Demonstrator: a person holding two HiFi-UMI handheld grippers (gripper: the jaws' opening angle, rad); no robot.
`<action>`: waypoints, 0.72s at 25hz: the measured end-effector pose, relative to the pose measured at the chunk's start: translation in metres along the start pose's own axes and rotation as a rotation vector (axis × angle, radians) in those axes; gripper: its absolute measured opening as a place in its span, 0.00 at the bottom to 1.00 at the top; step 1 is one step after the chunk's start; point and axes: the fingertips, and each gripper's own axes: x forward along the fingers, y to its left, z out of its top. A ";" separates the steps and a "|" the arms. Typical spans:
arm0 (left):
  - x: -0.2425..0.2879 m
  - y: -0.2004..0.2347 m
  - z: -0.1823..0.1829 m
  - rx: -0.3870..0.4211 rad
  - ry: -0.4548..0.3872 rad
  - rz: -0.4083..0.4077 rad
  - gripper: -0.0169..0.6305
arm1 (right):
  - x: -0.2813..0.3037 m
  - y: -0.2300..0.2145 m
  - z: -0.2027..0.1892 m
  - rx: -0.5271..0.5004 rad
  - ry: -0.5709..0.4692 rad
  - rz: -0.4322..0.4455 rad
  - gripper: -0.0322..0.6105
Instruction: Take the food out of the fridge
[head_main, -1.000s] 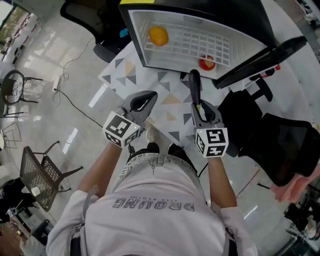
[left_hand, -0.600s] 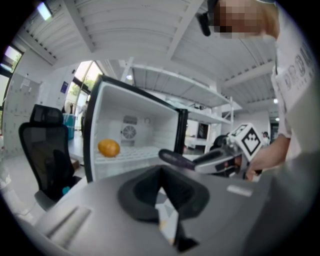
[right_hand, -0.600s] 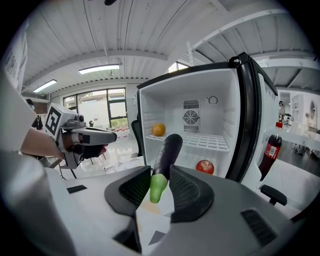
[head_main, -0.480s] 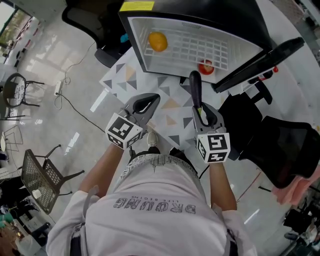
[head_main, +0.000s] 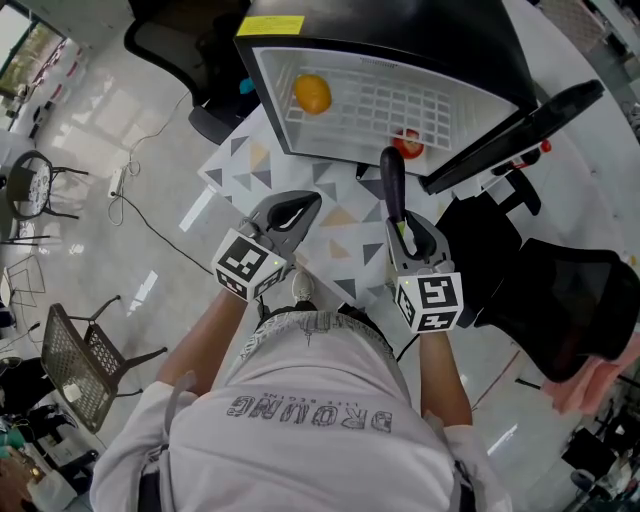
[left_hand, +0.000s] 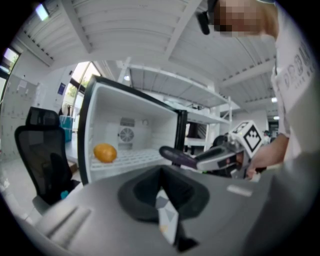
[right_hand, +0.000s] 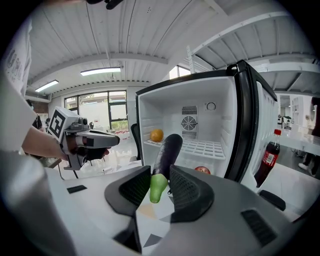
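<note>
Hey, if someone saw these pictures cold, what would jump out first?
Probably the dark purple eggplant, clamped at its green stem end in the right gripper and pointing toward the open fridge. Inside, a bright orange sits on the wire shelf, and a red fruit lies below it.

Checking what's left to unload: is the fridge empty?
No: in the right gripper view an orange sits on the shelf of the fridge, and a red fruit lies below it.

The fridge (head_main: 400, 30) stands on the bench (head_main: 258, 152), orange (head_main: 312, 94) left on its shelf (head_main: 400, 100), tomato (head_main: 408, 145) lower right; before it, an aubergine (head_main: 392, 185) sits between the right tongs (head_main: 403, 233).
</note>
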 end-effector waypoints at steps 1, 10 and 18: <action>0.001 0.000 0.001 0.002 -0.002 -0.001 0.03 | 0.000 0.000 0.001 -0.003 -0.002 0.000 0.22; 0.008 0.003 0.005 0.005 -0.007 0.004 0.03 | 0.003 -0.007 0.009 -0.015 -0.015 0.001 0.22; 0.012 0.003 0.005 0.001 -0.005 0.004 0.03 | 0.006 -0.009 0.009 -0.017 -0.012 0.002 0.23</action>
